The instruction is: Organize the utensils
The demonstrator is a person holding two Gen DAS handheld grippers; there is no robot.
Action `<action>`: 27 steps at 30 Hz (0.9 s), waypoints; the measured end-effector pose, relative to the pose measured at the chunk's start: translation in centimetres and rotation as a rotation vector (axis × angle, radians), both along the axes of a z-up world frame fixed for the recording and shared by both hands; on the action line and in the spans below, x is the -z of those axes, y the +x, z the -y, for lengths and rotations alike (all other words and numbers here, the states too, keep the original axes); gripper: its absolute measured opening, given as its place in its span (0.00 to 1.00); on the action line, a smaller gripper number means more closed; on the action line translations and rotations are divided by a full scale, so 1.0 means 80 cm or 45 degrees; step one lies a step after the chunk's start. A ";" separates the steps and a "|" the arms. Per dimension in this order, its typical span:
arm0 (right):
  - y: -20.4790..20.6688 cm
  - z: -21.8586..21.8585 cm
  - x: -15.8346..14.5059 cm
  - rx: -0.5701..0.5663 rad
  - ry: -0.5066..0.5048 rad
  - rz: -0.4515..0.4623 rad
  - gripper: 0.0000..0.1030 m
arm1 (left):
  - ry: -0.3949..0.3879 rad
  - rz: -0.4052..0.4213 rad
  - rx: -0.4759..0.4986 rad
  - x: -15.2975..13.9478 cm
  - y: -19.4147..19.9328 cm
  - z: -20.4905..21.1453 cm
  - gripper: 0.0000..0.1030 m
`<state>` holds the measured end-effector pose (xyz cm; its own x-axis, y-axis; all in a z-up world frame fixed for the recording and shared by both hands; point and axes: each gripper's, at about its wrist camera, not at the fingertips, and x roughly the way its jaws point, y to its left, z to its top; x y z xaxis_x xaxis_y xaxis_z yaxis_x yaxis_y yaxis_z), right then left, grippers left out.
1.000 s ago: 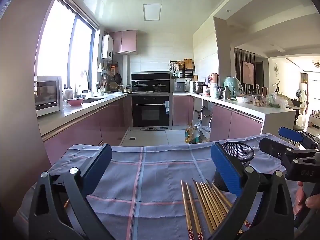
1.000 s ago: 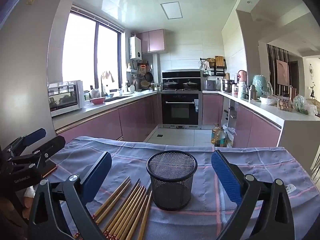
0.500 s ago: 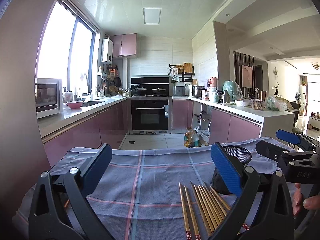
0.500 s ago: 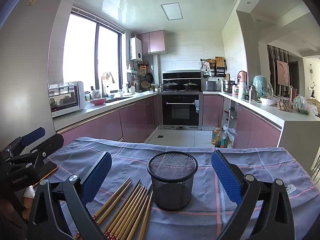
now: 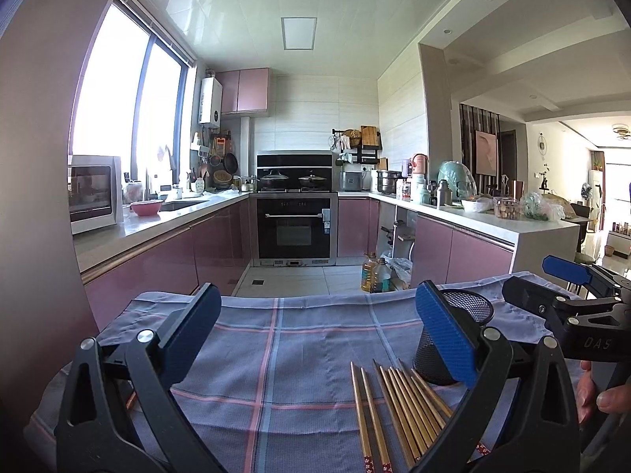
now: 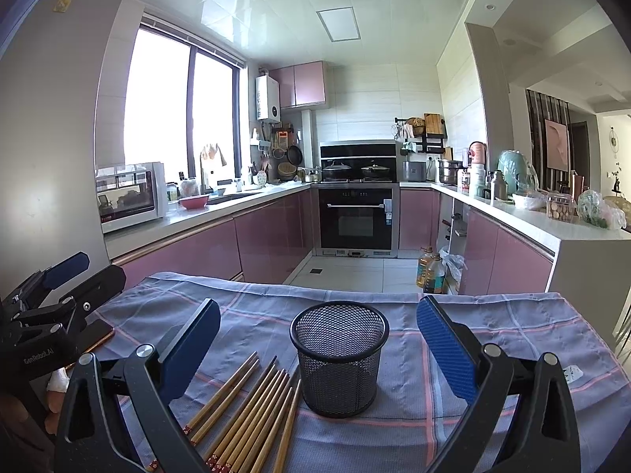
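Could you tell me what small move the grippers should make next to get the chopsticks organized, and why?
Probably lower the open left gripper onto the chopsticks, since they all lie flat on the checked cloth beside the upright, empty mesh holder and nothing is held yet. The right gripper, also open, already faces the holder and could steady it.

Not much readable text here, tbh. "DAS" can be made out in pale letters on the black body of the right gripper (image 5: 568,282), seen at about 3 o'clock in the left wrist view. "GenRobot.AI" is printed small on the body of the left gripper (image 6: 67,272), at about 8 o'clock in the right wrist view. The stickers on the tall panel at 11 o'clock can't be read.
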<state>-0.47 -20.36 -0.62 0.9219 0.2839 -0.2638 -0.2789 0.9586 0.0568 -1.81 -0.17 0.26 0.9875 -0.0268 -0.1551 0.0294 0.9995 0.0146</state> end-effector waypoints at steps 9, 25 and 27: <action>0.000 0.001 0.000 0.000 -0.002 -0.002 0.94 | 0.000 0.001 -0.001 0.001 0.000 -0.001 0.94; 0.000 -0.002 0.000 0.016 -0.001 0.002 0.94 | -0.006 -0.001 0.001 0.000 0.000 -0.001 0.94; 0.000 -0.003 -0.001 0.018 -0.001 0.004 0.94 | -0.010 -0.003 0.003 0.002 -0.001 0.000 0.94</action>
